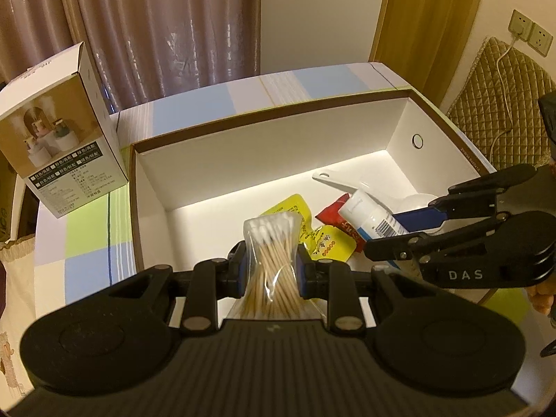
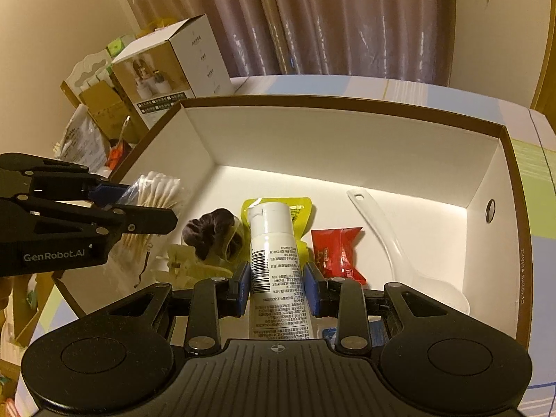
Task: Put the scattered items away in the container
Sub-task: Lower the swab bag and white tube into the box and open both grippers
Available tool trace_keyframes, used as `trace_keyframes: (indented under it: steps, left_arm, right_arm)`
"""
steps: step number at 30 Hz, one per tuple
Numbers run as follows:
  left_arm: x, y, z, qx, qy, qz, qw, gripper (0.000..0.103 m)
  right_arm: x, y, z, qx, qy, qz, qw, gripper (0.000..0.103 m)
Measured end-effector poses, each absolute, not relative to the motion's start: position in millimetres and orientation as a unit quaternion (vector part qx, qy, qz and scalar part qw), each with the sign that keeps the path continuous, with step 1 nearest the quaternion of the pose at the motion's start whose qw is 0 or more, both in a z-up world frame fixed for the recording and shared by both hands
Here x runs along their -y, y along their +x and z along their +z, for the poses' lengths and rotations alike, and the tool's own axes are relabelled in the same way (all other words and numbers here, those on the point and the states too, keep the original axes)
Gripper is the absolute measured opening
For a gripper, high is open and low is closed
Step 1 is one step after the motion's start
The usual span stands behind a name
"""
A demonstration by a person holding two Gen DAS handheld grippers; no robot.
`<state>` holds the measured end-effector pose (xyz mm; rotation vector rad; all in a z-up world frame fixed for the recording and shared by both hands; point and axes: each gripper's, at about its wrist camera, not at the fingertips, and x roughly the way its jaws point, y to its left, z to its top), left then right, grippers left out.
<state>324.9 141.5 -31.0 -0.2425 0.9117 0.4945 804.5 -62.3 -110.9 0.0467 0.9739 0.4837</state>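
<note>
A white open box (image 1: 264,153) with a brown rim is the container; it also shows in the right wrist view (image 2: 347,146). My left gripper (image 1: 272,267) is shut on a clear bag of cotton swabs (image 1: 274,257) above the box's near left part; the bag also shows in the right wrist view (image 2: 153,205). My right gripper (image 2: 277,286) is shut on a white tube (image 2: 274,260) over the box floor; the tube also shows in the left wrist view (image 1: 371,217). In the box lie a yellow pouch (image 2: 299,208), a red packet (image 2: 338,250), a white spoon (image 2: 392,243), a dark scrunchie (image 2: 212,232) and a cream hair clip (image 2: 189,266).
A product carton (image 1: 62,146) stands on the checked tablecloth (image 1: 87,243) left of the container. Curtains hang behind. A quilted chair back (image 1: 500,104) and a wall socket (image 1: 530,33) are at the right. Bags and cartons (image 2: 93,111) crowd the left beyond the table.
</note>
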Motion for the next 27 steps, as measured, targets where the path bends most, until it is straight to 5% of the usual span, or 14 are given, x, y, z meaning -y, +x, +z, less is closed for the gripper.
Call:
trace_keyframes:
  steps: [18, 19, 20, 21, 22, 27]
  left_arm:
    - [-133, 324, -36, -0.441, -0.137, 0.235, 0.855, 0.022]
    - [-132, 324, -37, -0.442, -0.14, 0.239, 0.853, 0.022]
    - [-131, 325, -37, -0.442, -0.141, 0.239, 0.853, 0.022]
    - [-130, 326, -37, -0.443, -0.142, 0.239, 0.852, 0.022]
    - [-129, 327, -37, -0.444, -0.142, 0.239, 0.852, 0.022]
    - [-125, 331, -39, -0.448, -0.149, 0.237, 0.849, 0.023]
  right_arm:
    - [72, 797, -106, -0.489, 0.013, 0.23, 0.841, 0.036]
    - [72, 796, -105, -0.492, 0.012, 0.229, 0.84, 0.039]
    - [73, 795, -105, -0.494, 0.011, 0.226, 0.84, 0.073]
    - [73, 792, -102, -0.491, 0.006, 0.218, 0.843, 0.093]
    - [72, 788, -99, -0.481, -0.003, 0.213, 0.85, 0.103]
    - [70, 780, -89, -0.479, -0.031, 0.213, 0.851, 0.103]
